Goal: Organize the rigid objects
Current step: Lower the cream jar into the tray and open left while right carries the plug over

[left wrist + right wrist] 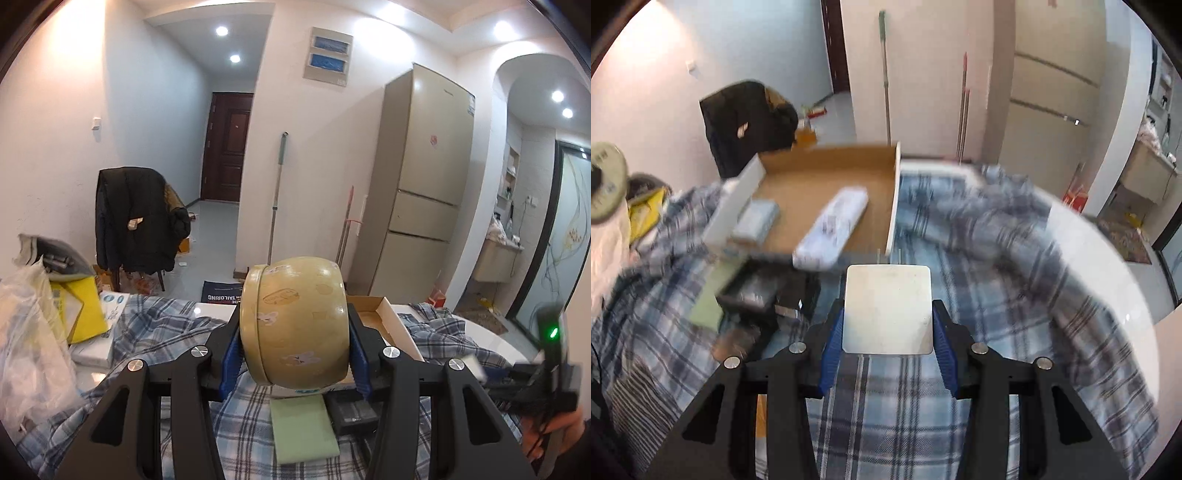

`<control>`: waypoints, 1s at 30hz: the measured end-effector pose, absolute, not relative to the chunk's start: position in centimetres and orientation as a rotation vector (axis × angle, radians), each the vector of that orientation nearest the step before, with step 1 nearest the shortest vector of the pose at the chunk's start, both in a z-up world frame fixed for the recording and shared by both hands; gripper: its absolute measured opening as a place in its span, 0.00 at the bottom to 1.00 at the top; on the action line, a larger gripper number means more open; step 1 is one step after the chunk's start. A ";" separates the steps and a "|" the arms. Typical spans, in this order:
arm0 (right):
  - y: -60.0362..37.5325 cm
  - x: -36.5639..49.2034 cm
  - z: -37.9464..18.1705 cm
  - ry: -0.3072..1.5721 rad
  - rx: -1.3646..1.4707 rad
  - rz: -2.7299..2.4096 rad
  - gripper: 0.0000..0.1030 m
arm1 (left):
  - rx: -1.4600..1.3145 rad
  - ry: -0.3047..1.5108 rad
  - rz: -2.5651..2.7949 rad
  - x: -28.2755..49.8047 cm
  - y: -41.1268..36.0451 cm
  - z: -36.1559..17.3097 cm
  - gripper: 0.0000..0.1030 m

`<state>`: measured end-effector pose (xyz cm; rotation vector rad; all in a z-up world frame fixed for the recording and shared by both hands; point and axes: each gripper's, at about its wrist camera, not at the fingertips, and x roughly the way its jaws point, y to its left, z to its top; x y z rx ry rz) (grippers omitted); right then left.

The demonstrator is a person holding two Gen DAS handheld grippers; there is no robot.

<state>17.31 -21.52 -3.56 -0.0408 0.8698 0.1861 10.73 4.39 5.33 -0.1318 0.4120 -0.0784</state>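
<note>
Left gripper (294,354) clamps yellow tin (295,321); right gripper (888,328) clamps white square box (887,314).

Black jacket (136,218) over a chair, beige fridge (424,184), mop (277,195) against the wall.

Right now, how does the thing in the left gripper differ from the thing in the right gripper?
The round tin in the left gripper is yellow, bulging and printed with small pictures; the square plate in the right gripper is white, flat and plain. The tin lies on its side; the plate faces the camera. Both are clamped between blue pads above the plaid cloth.
</note>
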 end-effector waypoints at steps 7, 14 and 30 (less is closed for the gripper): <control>-21.8 19.3 1.1 0.767 -0.002 0.162 0.42 | -0.097 0.472 -0.143 14.9 0.4 5.6 0.50; -21.5 21.1 1.1 0.754 0.026 0.158 0.42 | -0.085 0.601 -0.151 19.8 -3.4 2.4 0.50; -22.6 22.9 -3.6 0.858 0.071 0.159 0.42 | -0.060 0.830 -0.137 25.6 -3.9 -6.1 0.50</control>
